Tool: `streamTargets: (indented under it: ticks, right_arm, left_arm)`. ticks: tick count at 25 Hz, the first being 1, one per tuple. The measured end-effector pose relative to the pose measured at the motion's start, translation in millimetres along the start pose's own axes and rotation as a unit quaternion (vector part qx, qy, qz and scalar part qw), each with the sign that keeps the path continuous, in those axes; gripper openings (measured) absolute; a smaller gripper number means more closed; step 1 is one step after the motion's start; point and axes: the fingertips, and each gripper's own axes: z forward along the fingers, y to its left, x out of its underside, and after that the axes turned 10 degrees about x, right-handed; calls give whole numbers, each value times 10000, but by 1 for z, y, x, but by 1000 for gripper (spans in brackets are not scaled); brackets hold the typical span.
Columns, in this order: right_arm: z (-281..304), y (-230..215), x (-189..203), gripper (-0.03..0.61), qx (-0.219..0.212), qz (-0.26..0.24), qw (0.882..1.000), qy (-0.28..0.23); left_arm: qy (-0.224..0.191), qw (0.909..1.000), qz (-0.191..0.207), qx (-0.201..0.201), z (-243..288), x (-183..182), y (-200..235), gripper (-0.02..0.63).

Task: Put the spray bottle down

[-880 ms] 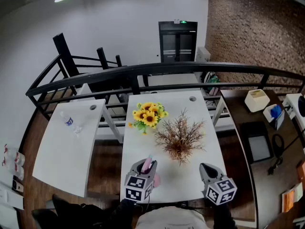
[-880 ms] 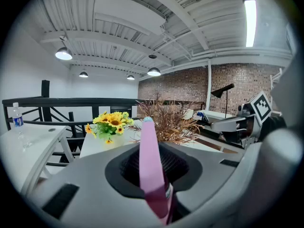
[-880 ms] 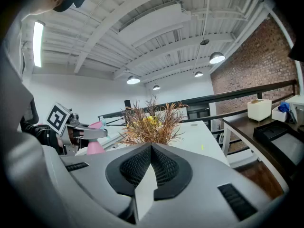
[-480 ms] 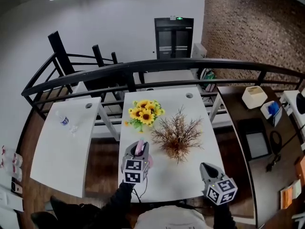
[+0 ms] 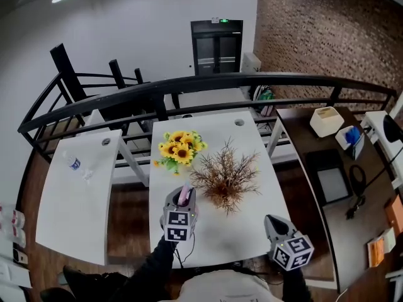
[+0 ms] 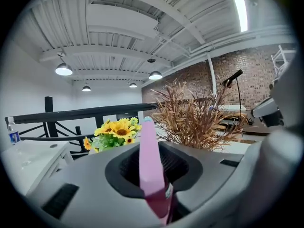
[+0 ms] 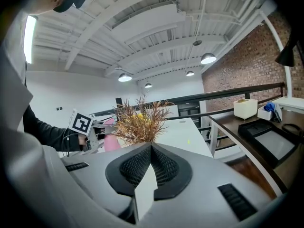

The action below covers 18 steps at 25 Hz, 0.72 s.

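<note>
Left tongs [image 5: 181, 201]: clamped on the pink spray bottle [image 6: 151, 167]; the bottle sits upright between the jaws, and its narrow top rises above them. From the head view the left tongs are over the near-left part of the white table [image 5: 252, 168], just near of the sunflowers and left of the dried plant. Whether the bottle's base touches the table: cannot tell, the tongs cover it. Right tongs [image 5: 273, 221]: jaws together, nothing between them, held over the near-right edge of the table, well apart from the left tongs. In the right gripper view the bottle's pink body shows at left, beside the marker cube of the left tongs and behind the dried plant. On the table, outward from the tongs: a bunch of dried brown twigs [image 5: 223, 181] at mid-table, then a bunch of yellow sunflowers [image 5: 178, 150] with green leaves farther and to the left, the two just beside each other. To the left, a second white table [image 5: 75, 219] carries a clear water bottle [image 5: 74, 164] lying at its far end. A black railing [image 5: 189, 88] runs along the far side of both tables. Far right: a dark bench with a white box [image 5: 325, 121]; a brick wall [image 5: 315, 30] behind it.
</note>
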Motion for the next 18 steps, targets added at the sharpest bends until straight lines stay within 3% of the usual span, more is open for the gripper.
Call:
streamTargets:
  ticks: [9, 18]
  right_arm:
    - [1, 1, -3, -18, -33, -17, 10000, -51]
    - [1, 6, -3, -19, -123, 8, 9999, -73]
  left_arm:
    - [-81, 9994, 323, 106, 6, 2, -17, 91]
    - [-114, 9993, 327, 163, -2, 5, -19, 100]
